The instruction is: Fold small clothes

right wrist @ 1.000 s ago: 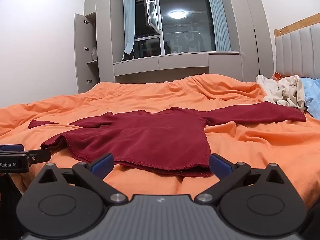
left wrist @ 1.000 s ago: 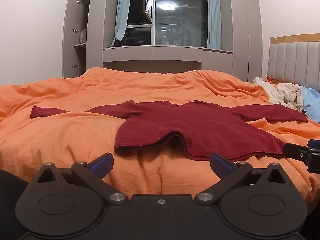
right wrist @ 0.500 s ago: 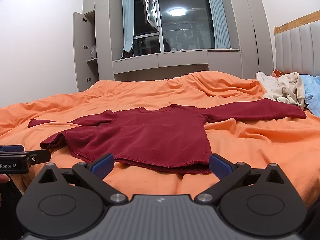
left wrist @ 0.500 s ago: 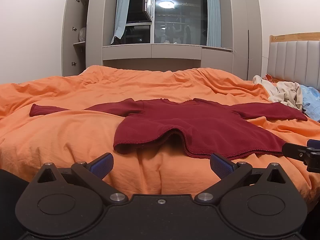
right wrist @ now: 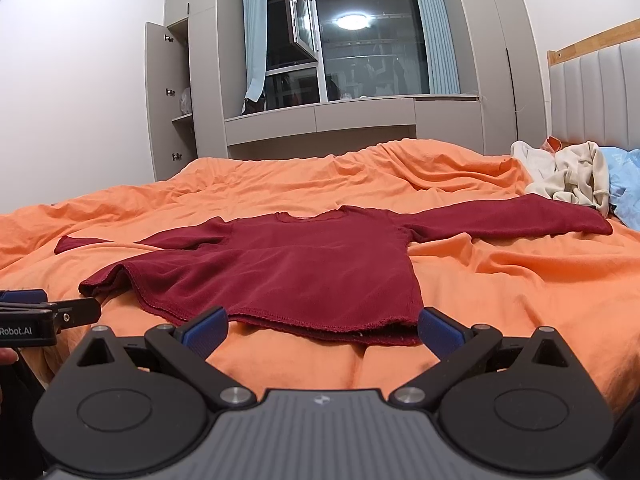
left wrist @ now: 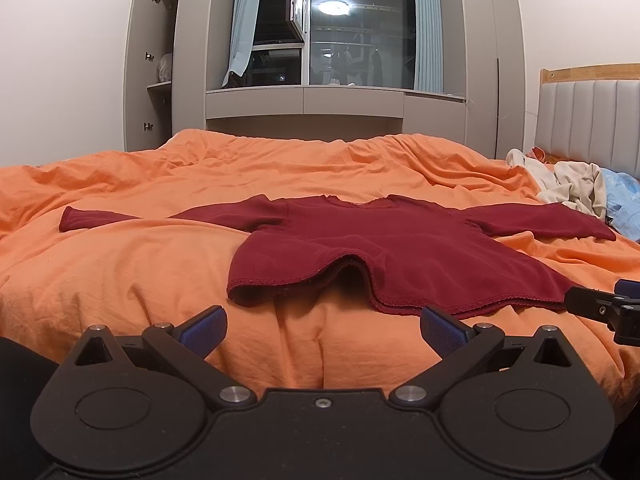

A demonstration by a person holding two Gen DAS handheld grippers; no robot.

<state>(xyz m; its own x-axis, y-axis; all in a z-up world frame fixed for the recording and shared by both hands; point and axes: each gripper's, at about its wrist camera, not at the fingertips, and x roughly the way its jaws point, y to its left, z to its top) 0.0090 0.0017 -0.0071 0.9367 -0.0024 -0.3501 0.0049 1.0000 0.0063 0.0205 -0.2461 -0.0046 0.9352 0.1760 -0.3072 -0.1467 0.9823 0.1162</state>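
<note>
A small dark red long-sleeved top (left wrist: 380, 248) (right wrist: 288, 264) lies spread on the orange duvet (left wrist: 120, 272) (right wrist: 520, 272), sleeves stretched out left and right, neck away from me. Its hem bulges up near the middle in the left wrist view. My left gripper (left wrist: 322, 326) is open just short of the hem's left part, with nothing between its blue pads. My right gripper (right wrist: 320, 326) is open too, its pads just short of the hem's right half. Each gripper shows at the edge of the other's view.
A heap of cream and light blue clothes (left wrist: 576, 192) (right wrist: 576, 180) lies at the far right by the padded headboard (right wrist: 600, 96). Grey cupboards and a dark window (left wrist: 360, 40) stand beyond the bed; one cupboard door (right wrist: 166, 100) is open at left.
Both cameras have shifted slightly, and the top sits a little higher in both views. The top itself has not moved, and both grippers stay open.
</note>
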